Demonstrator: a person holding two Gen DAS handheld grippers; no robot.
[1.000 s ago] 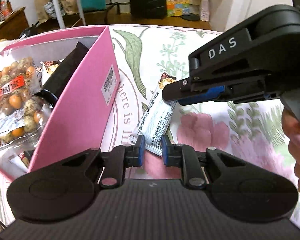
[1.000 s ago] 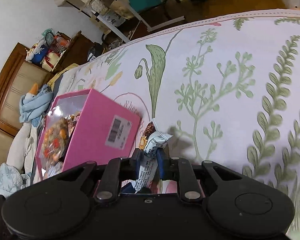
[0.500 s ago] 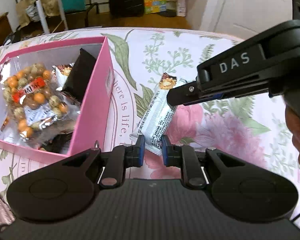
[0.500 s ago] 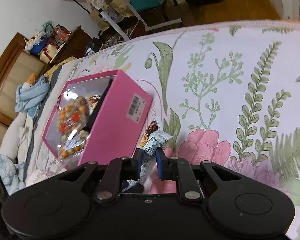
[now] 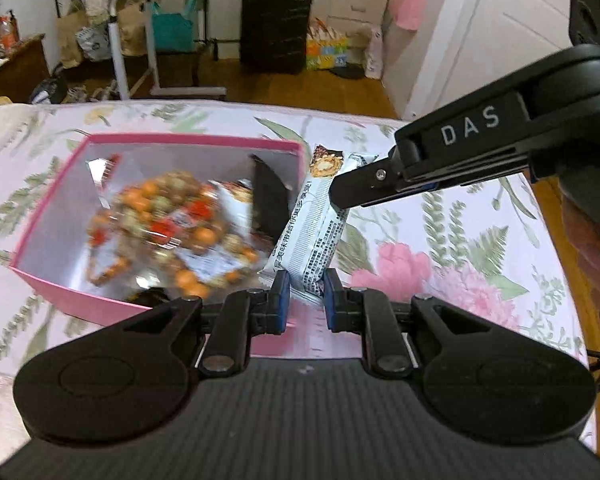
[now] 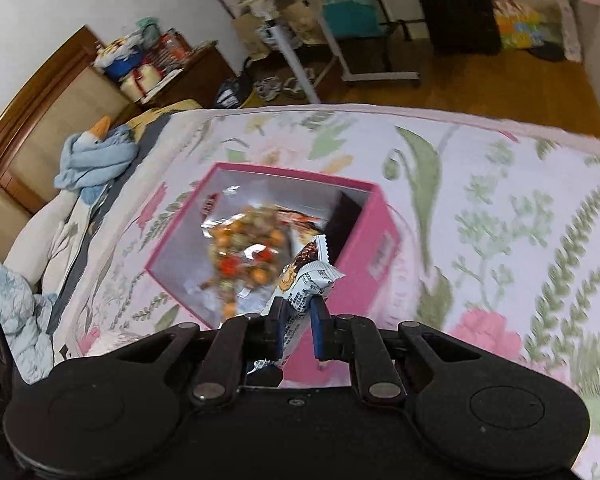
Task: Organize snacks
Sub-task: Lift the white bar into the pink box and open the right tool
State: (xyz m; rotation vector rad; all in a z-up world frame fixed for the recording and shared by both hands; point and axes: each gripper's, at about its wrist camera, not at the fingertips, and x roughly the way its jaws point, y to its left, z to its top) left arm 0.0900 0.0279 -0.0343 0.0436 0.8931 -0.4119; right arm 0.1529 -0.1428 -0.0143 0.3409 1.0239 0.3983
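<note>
A white snack bar (image 5: 314,224) with dark print is held at both ends, above the right edge of an open pink box (image 5: 100,308). My left gripper (image 5: 306,298) is shut on its near end. My right gripper (image 6: 298,322) is shut on its other end (image 6: 302,284); its black body (image 5: 480,152) reaches in from the right in the left wrist view. The pink box (image 6: 364,280) holds a clear bag of orange and green snacks (image 5: 172,216) and a black packet (image 5: 270,200).
The box sits on a bed with a floral cover (image 5: 460,248). A blue cloth with a toy goose (image 6: 96,152) lies at the bed's left. Beyond the bed edge are a wooden floor, a white rolling table (image 5: 140,40) and a black suitcase (image 5: 276,24).
Both grippers have lifted the snack bar and carried it left, from beside the box's right wall to above the box's right edge. The view now looks down into the box.
</note>
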